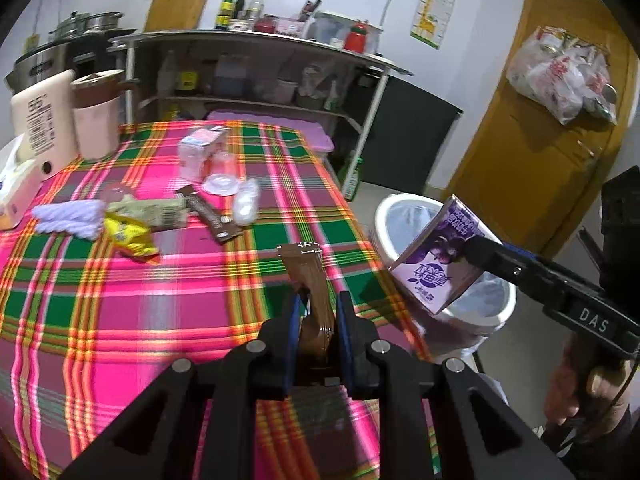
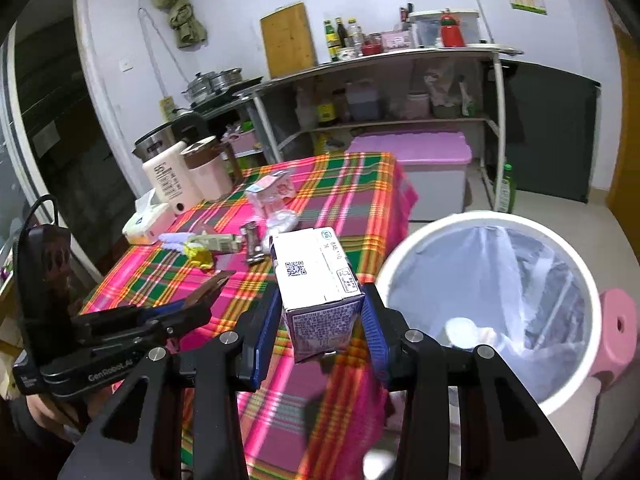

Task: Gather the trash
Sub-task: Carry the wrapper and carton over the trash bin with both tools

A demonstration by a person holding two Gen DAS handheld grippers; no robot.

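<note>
My left gripper (image 1: 318, 304) is shut on a brown sachet (image 1: 306, 276), held above the plaid tablecloth (image 1: 120, 320) near its right edge. In the right wrist view my right gripper (image 2: 324, 312) is shut on a white and purple drink carton (image 2: 316, 276), beside the white lined bin (image 2: 592, 292) at the right. From the left wrist view this carton (image 1: 436, 256) hangs over the bin's rim (image 1: 386, 208). More litter lies on the table: a yellow wrapper (image 1: 128, 236), a second brown sachet (image 1: 212, 216), a pink carton (image 1: 200, 148) and clear plastic cups (image 1: 224, 180).
A tissue box (image 1: 12, 196), a pink appliance (image 1: 40, 120) and a pink jug (image 1: 96, 116) stand at the table's far left. A steel shelf (image 1: 256, 36) with bottles lines the back wall. A pink stool (image 2: 620, 320) stands behind the bin, and a pink-lidded box (image 2: 420, 148) past the table.
</note>
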